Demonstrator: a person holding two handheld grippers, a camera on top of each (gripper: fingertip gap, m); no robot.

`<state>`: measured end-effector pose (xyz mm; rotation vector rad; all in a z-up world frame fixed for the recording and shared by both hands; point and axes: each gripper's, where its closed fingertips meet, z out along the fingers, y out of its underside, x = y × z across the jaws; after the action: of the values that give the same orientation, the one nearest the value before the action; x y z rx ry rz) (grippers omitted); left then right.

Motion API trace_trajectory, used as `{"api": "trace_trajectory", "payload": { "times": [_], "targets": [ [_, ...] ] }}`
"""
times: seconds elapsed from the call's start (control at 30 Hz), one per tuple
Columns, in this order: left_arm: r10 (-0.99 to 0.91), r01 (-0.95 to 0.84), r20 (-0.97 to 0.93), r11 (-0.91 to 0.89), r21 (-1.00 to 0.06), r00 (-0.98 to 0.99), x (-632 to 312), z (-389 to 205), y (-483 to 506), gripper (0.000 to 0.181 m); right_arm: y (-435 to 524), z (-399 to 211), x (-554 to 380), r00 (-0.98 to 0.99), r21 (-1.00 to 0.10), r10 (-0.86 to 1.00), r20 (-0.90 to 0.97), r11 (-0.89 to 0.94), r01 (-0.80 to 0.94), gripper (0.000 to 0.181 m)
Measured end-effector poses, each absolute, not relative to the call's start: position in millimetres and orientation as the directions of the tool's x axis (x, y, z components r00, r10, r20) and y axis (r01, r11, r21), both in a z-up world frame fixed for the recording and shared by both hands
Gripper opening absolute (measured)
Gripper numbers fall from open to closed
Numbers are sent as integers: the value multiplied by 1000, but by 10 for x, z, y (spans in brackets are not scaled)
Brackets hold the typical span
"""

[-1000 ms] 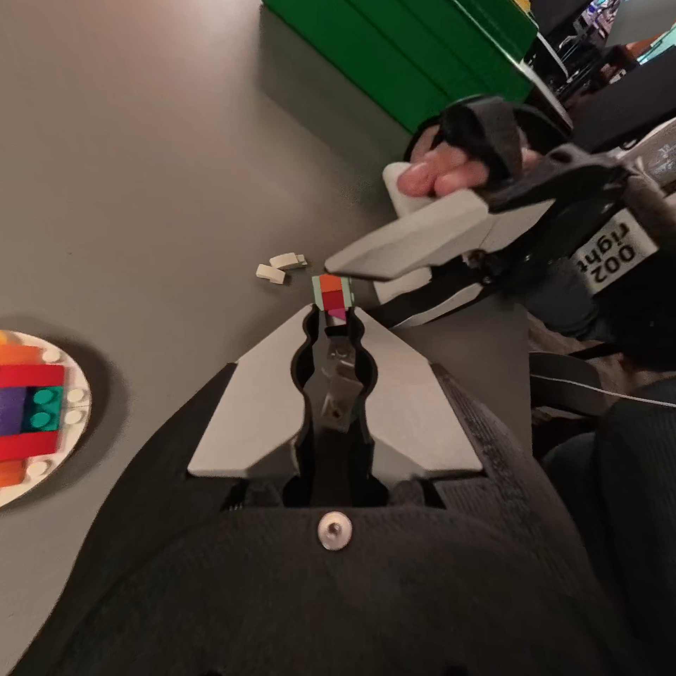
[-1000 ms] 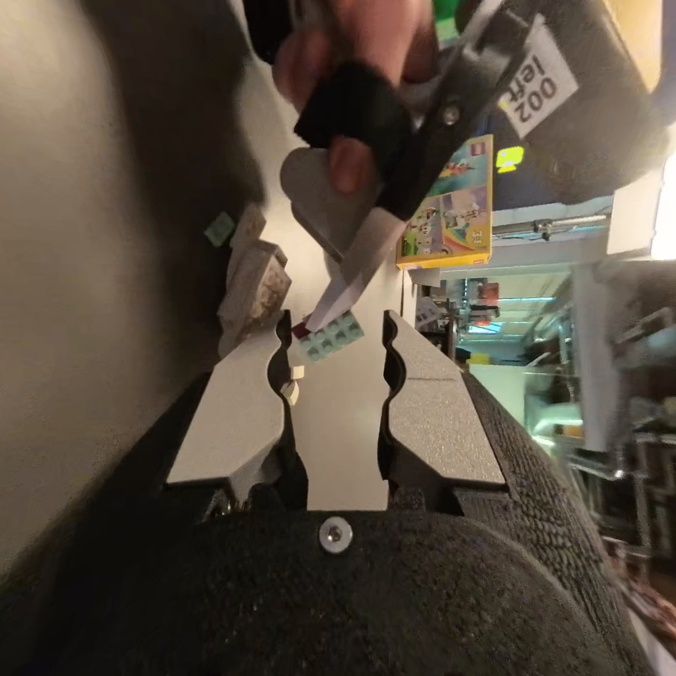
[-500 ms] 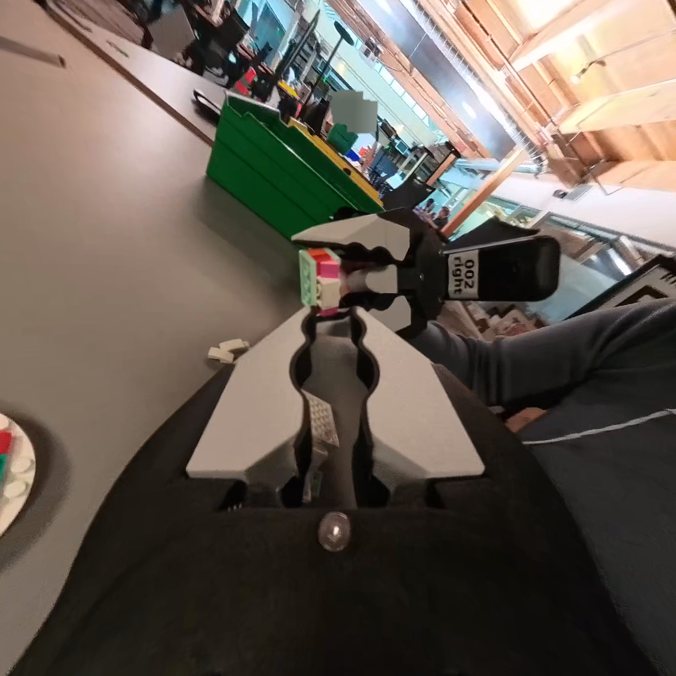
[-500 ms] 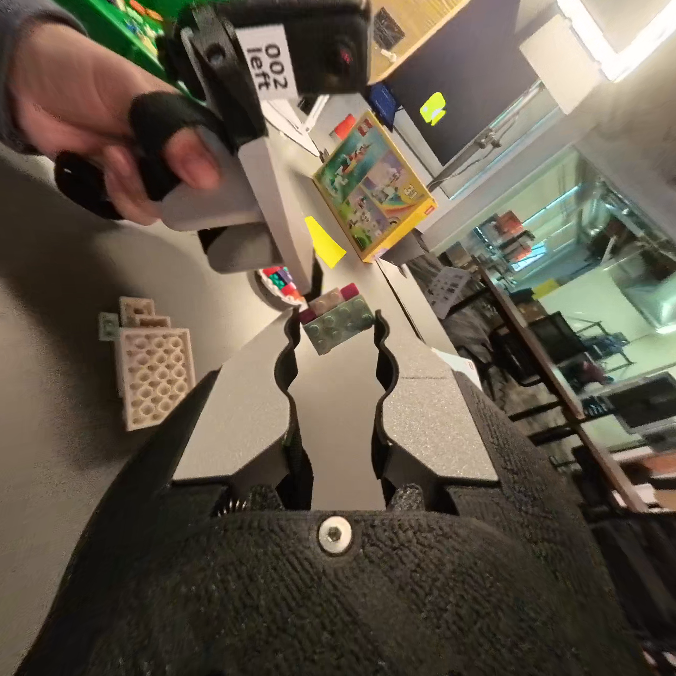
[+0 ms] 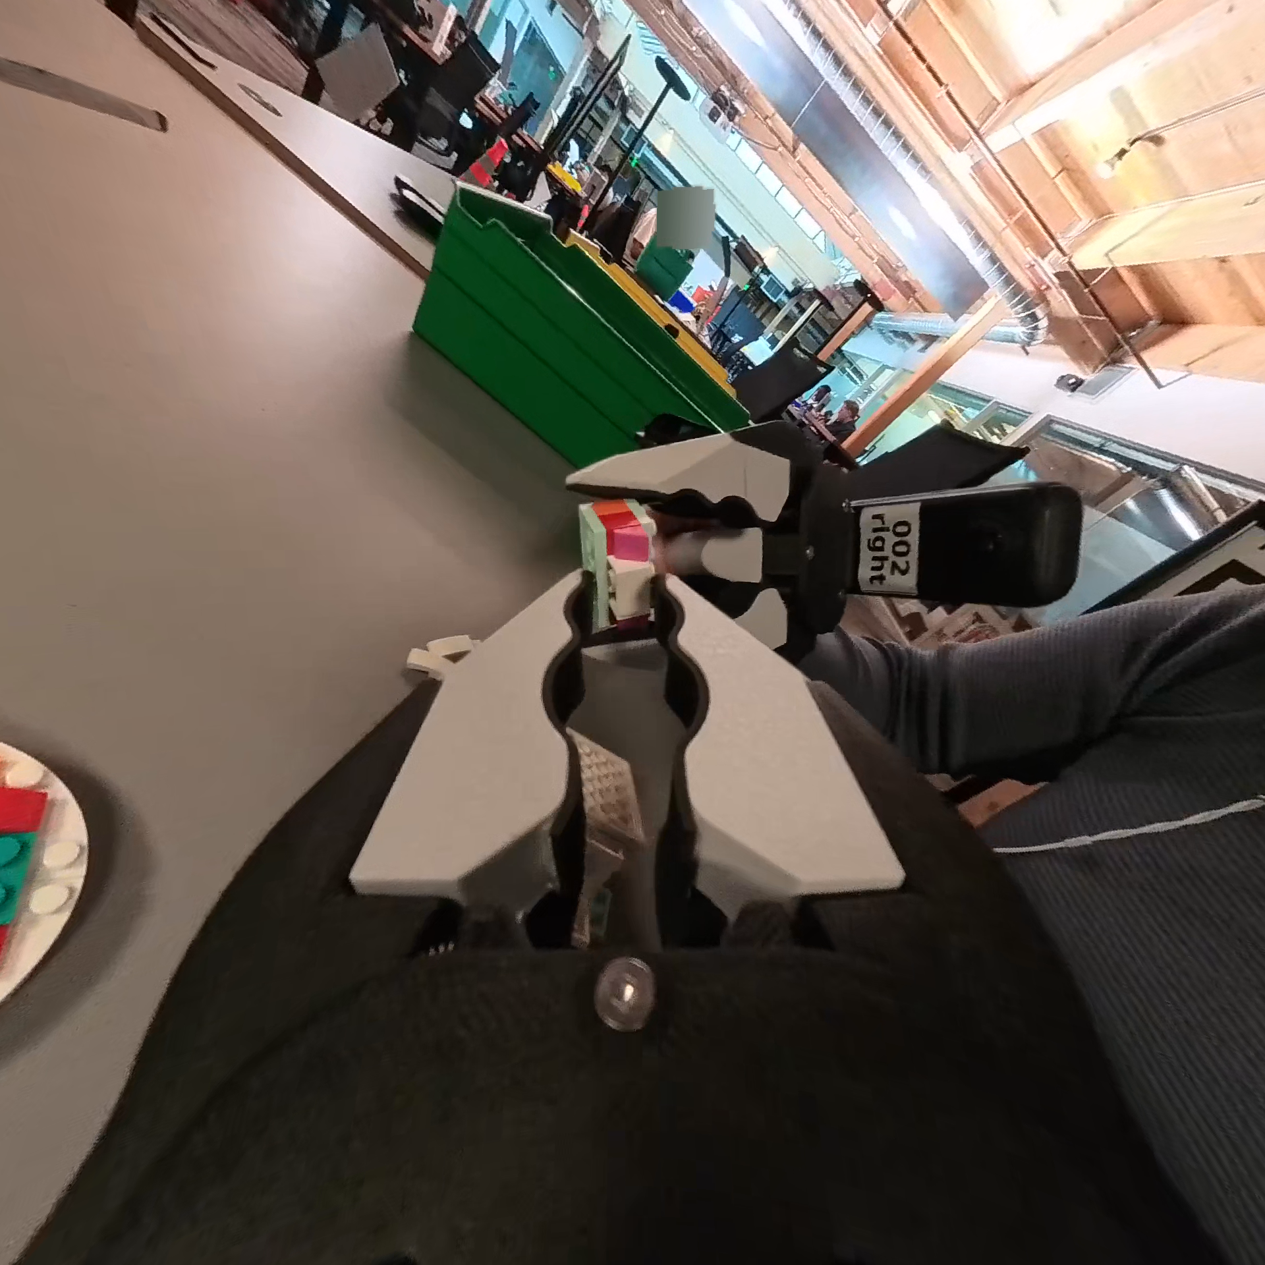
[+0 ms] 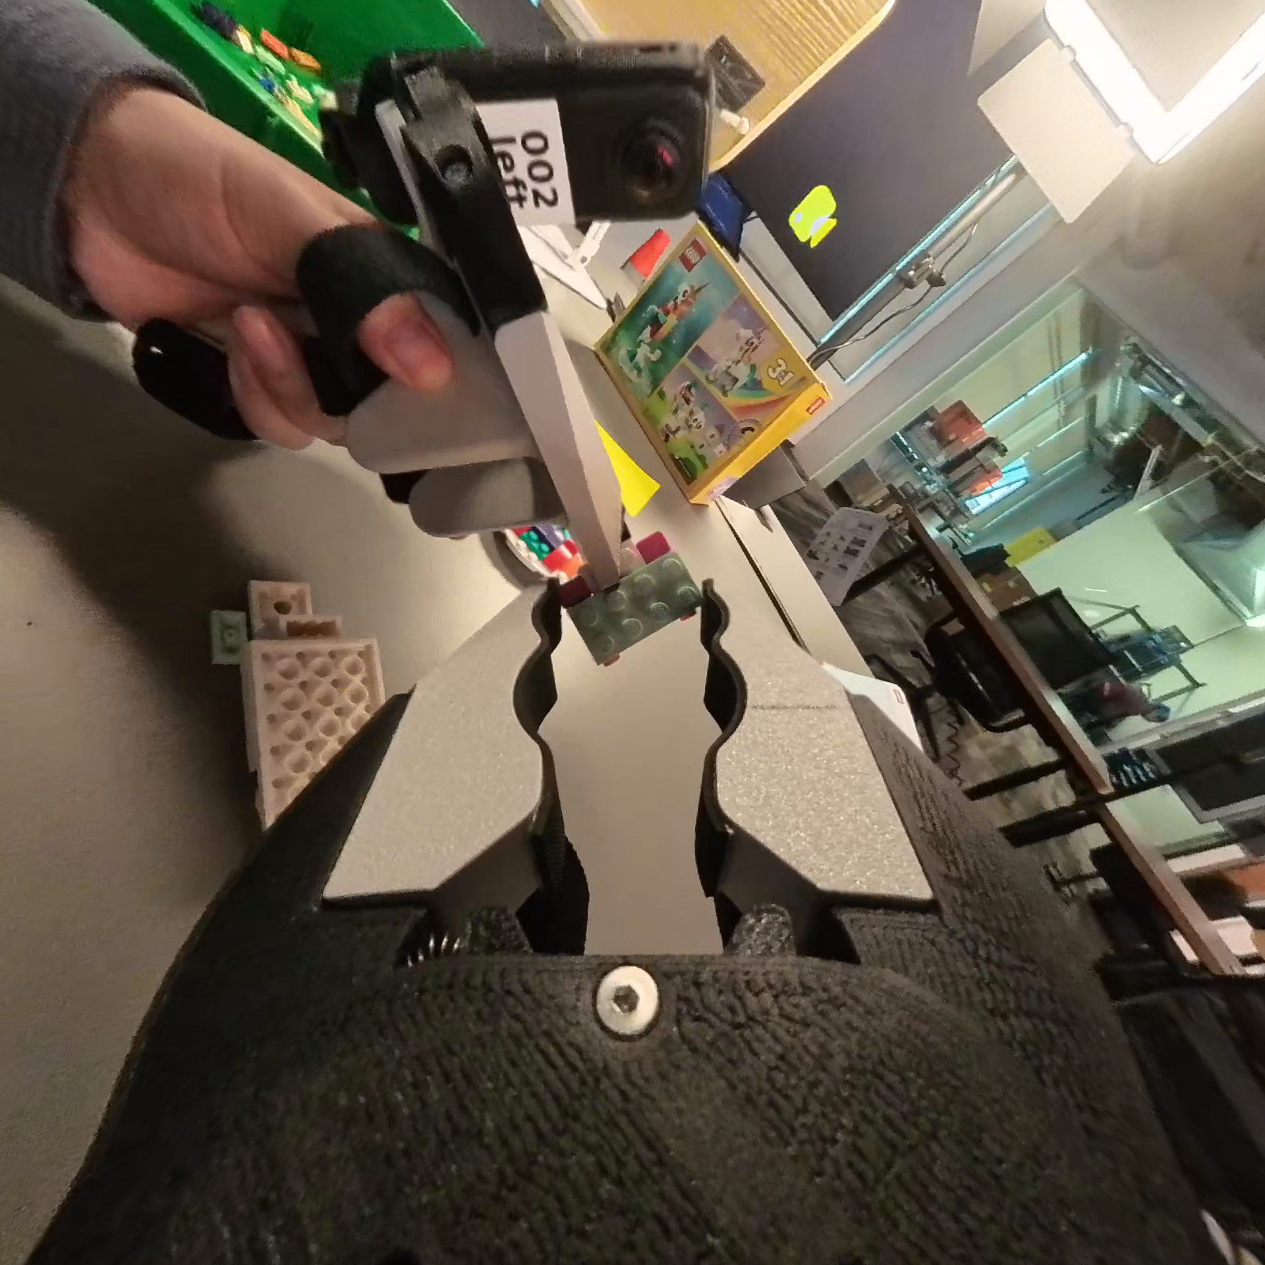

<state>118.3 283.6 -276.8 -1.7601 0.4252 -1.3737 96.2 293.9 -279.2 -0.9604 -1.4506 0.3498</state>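
Observation:
A small brick assembly [image 5: 616,558], a pale green plate carrying orange, red, pink, white and magenta bricks, is held in the air between both grippers. My left gripper [image 5: 619,602] is shut on its lower end, one finger on the plate's back and one on the white brick. In the right wrist view the plate's studded green underside [image 6: 636,616] sits between my right gripper's [image 6: 628,602] fingertips, which press on its two ends. The left gripper [image 6: 602,575] comes down on it from above, held by a hand [image 6: 226,274].
Stacked green bins [image 5: 547,328] stand at the back of the grey table [image 5: 205,411]. A round white plate with bricks [image 5: 41,855] lies at the left. Small white pieces [image 5: 438,650], cream lattice blocks [image 6: 308,698], a toy box [image 6: 712,383] and a yellow note [image 6: 630,472] lie nearby. Left and right tips are no more than a few centimetres apart.
Both grippers have lifted and tilted up from the table with the assembly. My right gripper's fingers have narrowed onto the green plate's ends. The left stays shut on it.

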Motion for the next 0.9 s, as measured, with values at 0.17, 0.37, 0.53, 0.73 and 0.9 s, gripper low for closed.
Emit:
{"api": "trace_trajectory", "payload": {
  "times": [0.17,0.37,0.53,0.73,0.9],
  "targets": [
    [-676,127,562,-580,-805,476,1186,-2913,2875,15,2913,-2872,984,73,-537,557,827,744,397,40],
    [-638,74,568,-629,-774,520,1152,-3047,2868,14,2907,-3025,983,-30,-401,470,882,784,474,34],
    [-626,91,604,-653,-752,493,1118,-3031,2849,14,2953,-3050,1026,-43,-417,502,864,759,500,33],
    [-638,28,525,-620,-784,564,1136,-3129,2871,14,2983,-3185,1059,-99,-444,590,801,698,562,31],
    [-703,-167,322,-531,-831,634,1178,-3274,2845,14,2938,-3335,1109,-142,-609,778,612,577,544,31]
  ]
}}
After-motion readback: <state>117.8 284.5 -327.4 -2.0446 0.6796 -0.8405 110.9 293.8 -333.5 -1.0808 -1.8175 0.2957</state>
